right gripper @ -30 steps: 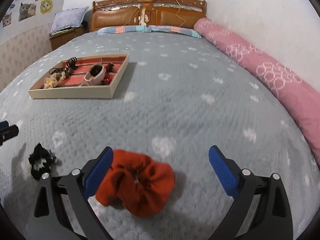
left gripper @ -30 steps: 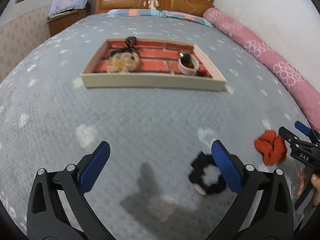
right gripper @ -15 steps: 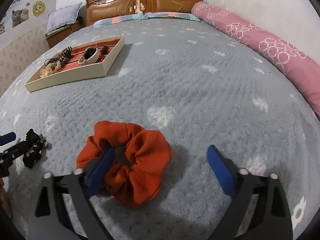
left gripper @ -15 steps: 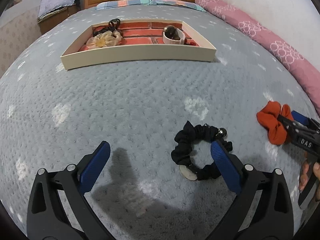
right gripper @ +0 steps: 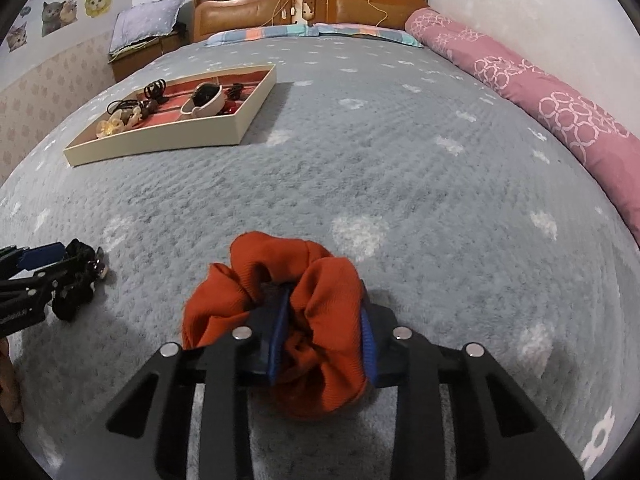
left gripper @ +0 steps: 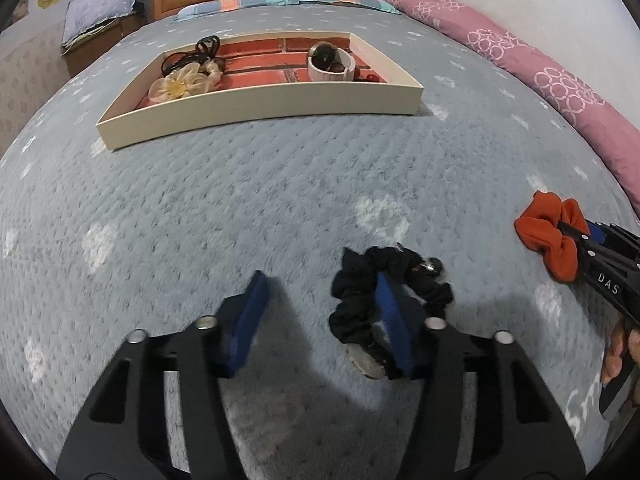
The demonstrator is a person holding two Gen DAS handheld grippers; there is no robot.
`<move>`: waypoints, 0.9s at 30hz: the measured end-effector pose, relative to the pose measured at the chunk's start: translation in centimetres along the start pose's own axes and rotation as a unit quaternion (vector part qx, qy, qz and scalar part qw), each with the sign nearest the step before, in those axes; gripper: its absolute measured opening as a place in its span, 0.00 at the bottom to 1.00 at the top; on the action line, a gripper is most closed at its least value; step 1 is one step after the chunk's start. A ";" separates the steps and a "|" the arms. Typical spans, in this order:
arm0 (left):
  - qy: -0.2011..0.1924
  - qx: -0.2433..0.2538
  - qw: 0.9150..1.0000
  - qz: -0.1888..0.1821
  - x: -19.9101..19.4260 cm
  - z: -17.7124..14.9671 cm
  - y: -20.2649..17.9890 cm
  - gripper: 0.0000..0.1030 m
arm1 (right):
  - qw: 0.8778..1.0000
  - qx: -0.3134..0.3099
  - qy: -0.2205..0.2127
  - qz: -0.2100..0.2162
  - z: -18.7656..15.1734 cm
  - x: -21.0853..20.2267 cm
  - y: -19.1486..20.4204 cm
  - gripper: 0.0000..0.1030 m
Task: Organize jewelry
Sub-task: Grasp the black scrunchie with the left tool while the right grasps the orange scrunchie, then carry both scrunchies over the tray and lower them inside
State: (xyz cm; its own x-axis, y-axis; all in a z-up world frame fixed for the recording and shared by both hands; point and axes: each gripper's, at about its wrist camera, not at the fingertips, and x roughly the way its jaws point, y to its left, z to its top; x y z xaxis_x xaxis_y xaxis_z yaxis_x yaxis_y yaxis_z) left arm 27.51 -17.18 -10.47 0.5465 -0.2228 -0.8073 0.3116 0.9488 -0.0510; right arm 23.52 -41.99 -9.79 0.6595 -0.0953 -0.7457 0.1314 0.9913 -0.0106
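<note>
A black scrunchie (left gripper: 416,280) with a small metal charm lies on the grey bedspread. My left gripper (left gripper: 320,320) is low over it, its jaws partly closed; its right finger sits inside the scrunchie's ring, and the left half of the ring lies between the fingers. My right gripper (right gripper: 324,328) is shut on an orange scrunchie (right gripper: 296,292), which also shows in the left wrist view (left gripper: 548,236). The black scrunchie (right gripper: 78,280) and the left gripper show at the left edge of the right wrist view.
A cream tray (left gripper: 260,106) with a brick-patterned floor sits further up the bed, holding a fabric flower (left gripper: 180,84), black hair ties and a white bowl (left gripper: 332,66); it also shows in the right wrist view (right gripper: 160,146). A pink bolster (right gripper: 560,108) runs along the right edge.
My left gripper came down over the black scrunchie and its fingers narrowed. My right gripper closed onto the orange scrunchie.
</note>
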 end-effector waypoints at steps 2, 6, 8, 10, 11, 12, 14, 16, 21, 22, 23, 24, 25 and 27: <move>-0.003 0.004 1.000 -0.004 0.0 -0.1 -0.2 0.30 | 1.000 -0.001 -0.001 -0.001 0.0 -0.1 0.1 0.28; -0.005 0.000 1.000 -0.013 -0.4 -0.3 0.1 0.15 | 1.000 -0.006 -0.003 -0.004 0.1 -0.1 0.3 0.25; -0.005 -0.008 1.000 -0.021 -0.5 -0.4 0.4 0.14 | 1.000 -0.005 -0.004 -0.003 0.1 -0.3 0.3 0.24; -0.007 -0.015 1.000 -0.025 -0.7 -0.5 0.8 0.13 | 1.000 -0.002 -0.004 -0.002 0.2 -0.4 0.2 0.23; -0.008 -0.017 0.999 -0.026 -0.8 -0.5 0.9 0.13 | 1.000 -0.001 -0.005 -0.002 0.2 -0.5 0.3 0.23; -0.009 -0.020 0.999 -0.026 -0.9 -0.5 1.2 0.13 | 1.000 -0.001 -0.005 -0.003 0.2 -0.5 0.3 0.23; -0.011 -0.023 0.999 -0.026 -1.1 -0.5 1.7 0.13 | 1.000 0.003 -0.009 -0.003 0.3 -0.7 0.5 0.22; -0.014 -0.029 0.999 -0.026 -1.4 -0.4 2.4 0.13 | 1.000 0.005 -0.013 -0.001 0.4 -0.8 0.7 0.21; -0.023 -0.044 0.999 -0.022 -2.1 0.2 4.9 0.13 | 1.000 0.008 -0.027 0.008 1.3 -1.4 1.6 0.21; -0.025 -0.045 0.998 -0.019 -2.3 0.4 5.4 0.13 | 0.999 0.008 -0.030 0.010 1.6 -1.5 1.8 0.20; -0.028 -0.047 0.998 -0.017 -2.4 0.6 5.8 0.13 | 0.999 0.010 -0.036 0.013 2.0 -1.7 2.1 0.20; -0.030 -0.048 0.998 -0.015 -2.5 0.8 6.3 0.13 | 0.999 0.010 -0.040 0.015 2.3 -1.8 2.3 0.20; -0.033 -0.052 0.998 -0.014 -2.6 1.0 7.0 0.13 | 0.999 0.011 -0.045 0.017 2.7 -2.0 2.6 0.20; -0.037 -0.059 0.998 -0.010 -2.8 1.6 8.3 0.13 | 0.998 0.011 -0.053 0.021 3.5 -2.1 3.2 0.20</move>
State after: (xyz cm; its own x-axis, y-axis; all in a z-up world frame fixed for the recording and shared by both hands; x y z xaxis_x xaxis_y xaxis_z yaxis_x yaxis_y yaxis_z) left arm 29.83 -9.04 -7.70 0.5982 -0.2541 -0.7600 0.2318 0.9627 -0.1394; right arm 25.11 -38.94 -5.93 0.7390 -0.0631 -0.6708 0.1165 0.9926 0.0349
